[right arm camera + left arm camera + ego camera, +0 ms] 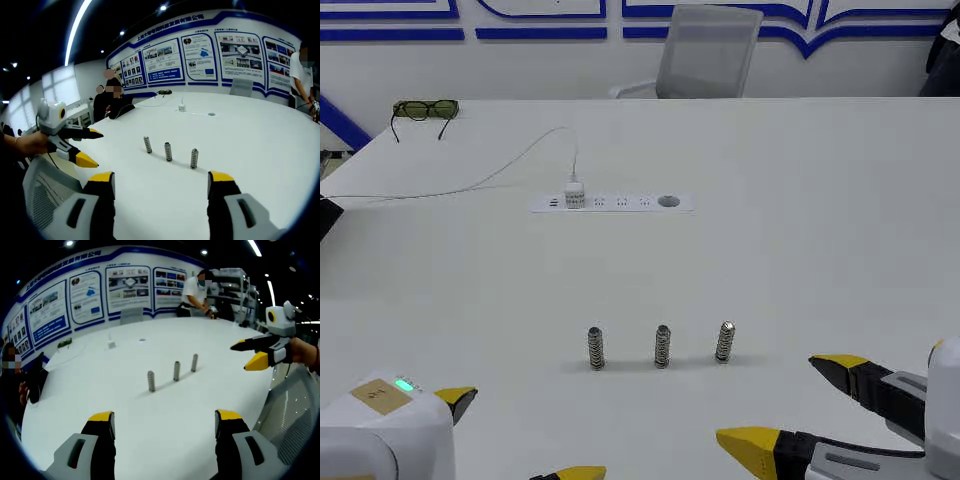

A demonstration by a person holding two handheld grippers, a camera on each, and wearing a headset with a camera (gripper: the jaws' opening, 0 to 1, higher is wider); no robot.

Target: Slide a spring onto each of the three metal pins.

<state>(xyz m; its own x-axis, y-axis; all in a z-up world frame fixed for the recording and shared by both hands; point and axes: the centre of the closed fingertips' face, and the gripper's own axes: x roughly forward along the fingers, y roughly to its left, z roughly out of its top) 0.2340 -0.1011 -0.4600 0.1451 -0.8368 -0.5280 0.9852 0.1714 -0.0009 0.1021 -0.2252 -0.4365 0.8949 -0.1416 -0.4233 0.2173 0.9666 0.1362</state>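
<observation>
Three upright metal pins stand in a row on the white table (800, 230): left pin (596, 348), middle pin (662, 346), right pin (724, 342). A coil spring sits around each one. In the left gripper view the row (176, 370) is ahead of my left gripper (165, 416), which is open and holds nothing. The same row (168, 151) lies ahead of my right gripper (161, 176), also open and holding nothing. In the head view the left gripper (520, 437) is low at the left and the right gripper (775, 400) low at the right, both short of the pins.
A white power strip (610, 203) with a plug and cable lies beyond the pins. Green glasses (423, 109) rest at the far left. A grey chair (705, 50) stands behind the table. A person (196, 287) stands at the far end, and other people sit at the side (114, 97).
</observation>
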